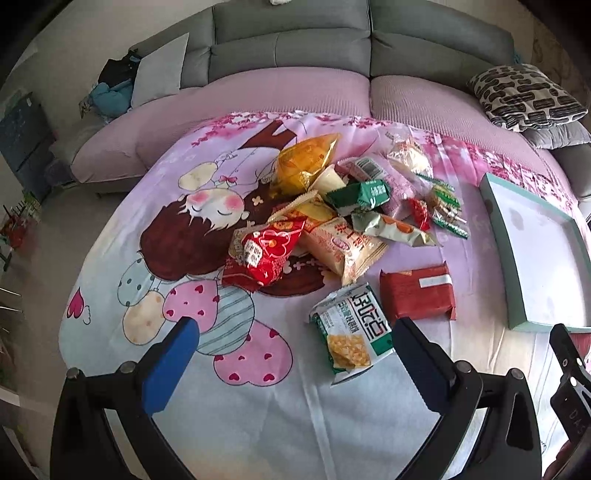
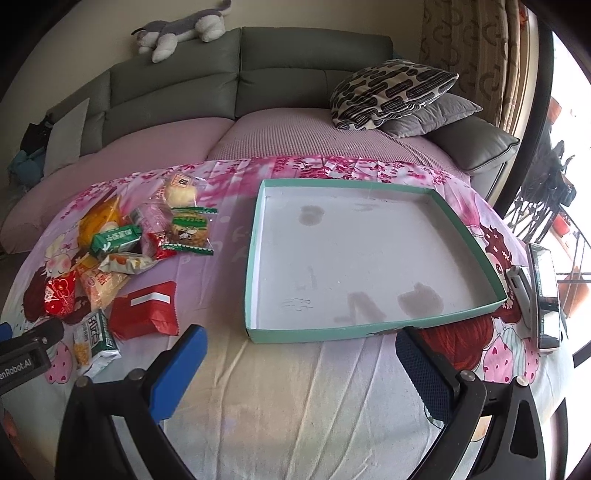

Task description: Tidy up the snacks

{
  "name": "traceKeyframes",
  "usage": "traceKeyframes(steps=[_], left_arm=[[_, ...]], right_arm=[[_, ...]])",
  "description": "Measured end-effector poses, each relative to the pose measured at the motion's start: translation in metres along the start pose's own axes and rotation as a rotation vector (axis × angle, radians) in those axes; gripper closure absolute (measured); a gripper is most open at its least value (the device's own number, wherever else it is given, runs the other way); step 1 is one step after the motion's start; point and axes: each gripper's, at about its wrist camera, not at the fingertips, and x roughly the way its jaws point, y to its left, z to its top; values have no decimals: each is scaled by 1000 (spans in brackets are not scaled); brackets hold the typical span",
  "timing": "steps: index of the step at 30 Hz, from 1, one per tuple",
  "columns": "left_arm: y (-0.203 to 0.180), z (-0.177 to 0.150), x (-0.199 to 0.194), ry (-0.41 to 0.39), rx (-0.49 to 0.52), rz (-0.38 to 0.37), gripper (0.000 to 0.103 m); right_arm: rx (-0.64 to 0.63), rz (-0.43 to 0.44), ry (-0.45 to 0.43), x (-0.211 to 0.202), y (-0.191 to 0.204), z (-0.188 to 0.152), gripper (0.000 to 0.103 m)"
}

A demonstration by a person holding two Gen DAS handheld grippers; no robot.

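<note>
A pile of snack packets (image 1: 332, 210) lies on the cartoon-print cloth (image 1: 184, 258); it also shows at the left of the right wrist view (image 2: 122, 251). Nearest me are a green-and-white packet (image 1: 351, 328) and a dark red packet (image 1: 417, 291). A shallow teal box (image 2: 369, 328) with a white, stained floor stands empty to the right. My left gripper (image 1: 295, 332) is open and empty, just short of the green-and-white packet. My right gripper (image 2: 299, 339) is open and empty in front of the box's near wall.
A grey sofa (image 2: 314, 55) with a pink cover runs behind the table. A patterned cushion (image 2: 391, 88) lies at its right end, a plush cat (image 2: 181, 29) on its back. A phone-like device (image 2: 545, 291) lies right of the box.
</note>
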Motion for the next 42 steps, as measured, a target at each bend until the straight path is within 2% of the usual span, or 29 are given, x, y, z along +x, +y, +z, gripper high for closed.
traceKeyframes(steps=[2,5,13,42], left_arm=[[-1,-1,1,-14,-4,1,0],[-3,-1,9,9,1,-2,0],[-4,-2,13,11,2,-18,0],[-2,-3,13,9,2,-29,0]], right_arm=[[0,1,-1,0,0,0,0],[-1,5,-2,1,-1,0,0],[-9,4,4,4,1,0,0],[-6,-6,21,10,1,-3,0]])
